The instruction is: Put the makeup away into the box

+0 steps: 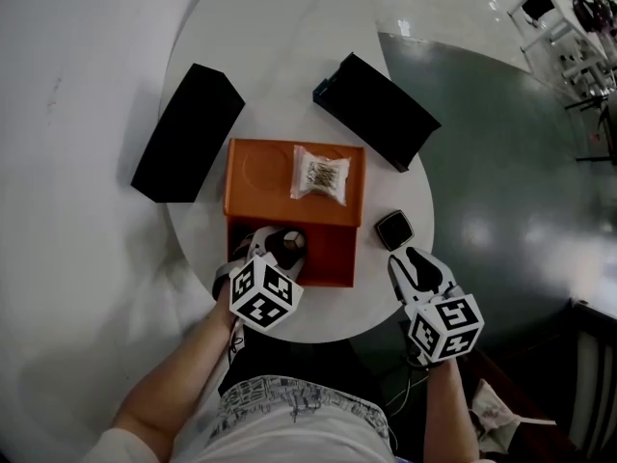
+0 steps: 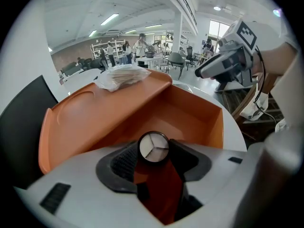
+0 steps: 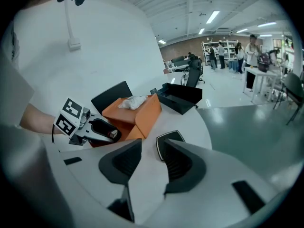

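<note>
The round white counter (image 1: 280,85) carries a long black case (image 1: 188,133) at the far left and a second black case (image 1: 378,111) at the far right, both well apart from the work. Between them, near the person, sits the orange box (image 1: 335,255), lying open. Its lid (image 1: 255,172) is laid flat on the far side with a clear packet (image 1: 320,176) resting on it, and its deep compartment is on the near side.

The step in hand looks like the drop-off of one makeup item. The left gripper (image 1: 278,251) points steeply down over the near left of the compartment, its jaws pinching a small round pot (image 2: 153,147). The pot is dark-bodied with a pale cap marked by three spokes, and it looks hard and smooth, so it may roll once let go. I cannot tell whether it touches the box floor yet. The next move calls for lowering it the rest of the way and spreading the jaws.

The right gripper (image 1: 415,263) hangs at the near right with its jaws spread and nothing between them. Just beyond its tips a small square black compact (image 1: 393,230) lies flat on the counter, just beside the box's right wall. Being so thin, it probably needs an edge-on pinch.
</note>
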Motion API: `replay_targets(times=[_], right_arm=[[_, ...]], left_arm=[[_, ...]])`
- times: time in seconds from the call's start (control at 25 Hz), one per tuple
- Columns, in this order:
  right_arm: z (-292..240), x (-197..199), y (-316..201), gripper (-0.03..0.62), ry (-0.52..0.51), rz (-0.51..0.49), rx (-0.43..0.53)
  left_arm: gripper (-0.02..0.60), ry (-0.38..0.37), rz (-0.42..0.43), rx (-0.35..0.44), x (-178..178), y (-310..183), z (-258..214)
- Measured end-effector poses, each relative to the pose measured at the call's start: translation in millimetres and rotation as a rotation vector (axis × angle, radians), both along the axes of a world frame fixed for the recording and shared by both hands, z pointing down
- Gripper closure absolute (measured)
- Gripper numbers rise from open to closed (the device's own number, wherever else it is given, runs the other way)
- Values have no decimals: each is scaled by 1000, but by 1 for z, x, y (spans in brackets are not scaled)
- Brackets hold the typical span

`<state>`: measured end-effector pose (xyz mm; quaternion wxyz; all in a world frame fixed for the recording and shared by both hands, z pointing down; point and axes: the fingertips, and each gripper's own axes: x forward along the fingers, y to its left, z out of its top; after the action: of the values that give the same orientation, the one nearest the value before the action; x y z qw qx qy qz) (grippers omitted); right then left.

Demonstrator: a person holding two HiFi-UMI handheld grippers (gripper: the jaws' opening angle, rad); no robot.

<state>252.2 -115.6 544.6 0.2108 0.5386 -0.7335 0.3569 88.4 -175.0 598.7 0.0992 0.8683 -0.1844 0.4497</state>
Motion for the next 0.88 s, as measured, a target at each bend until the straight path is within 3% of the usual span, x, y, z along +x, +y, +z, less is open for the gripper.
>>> replay_targets(times=[0.2, 0.52, 0.88], right_arm=[[13, 5, -9, 397, 78, -33, -12], [45, 16, -25, 277, 253, -128, -49], [70, 18, -27, 241, 287, -187, -81]], left_arm=[[345, 5, 2, 10, -1, 1, -4], [342, 84, -62, 28, -15, 6, -42], [343, 165, -172, 43, -38, 9, -75]])
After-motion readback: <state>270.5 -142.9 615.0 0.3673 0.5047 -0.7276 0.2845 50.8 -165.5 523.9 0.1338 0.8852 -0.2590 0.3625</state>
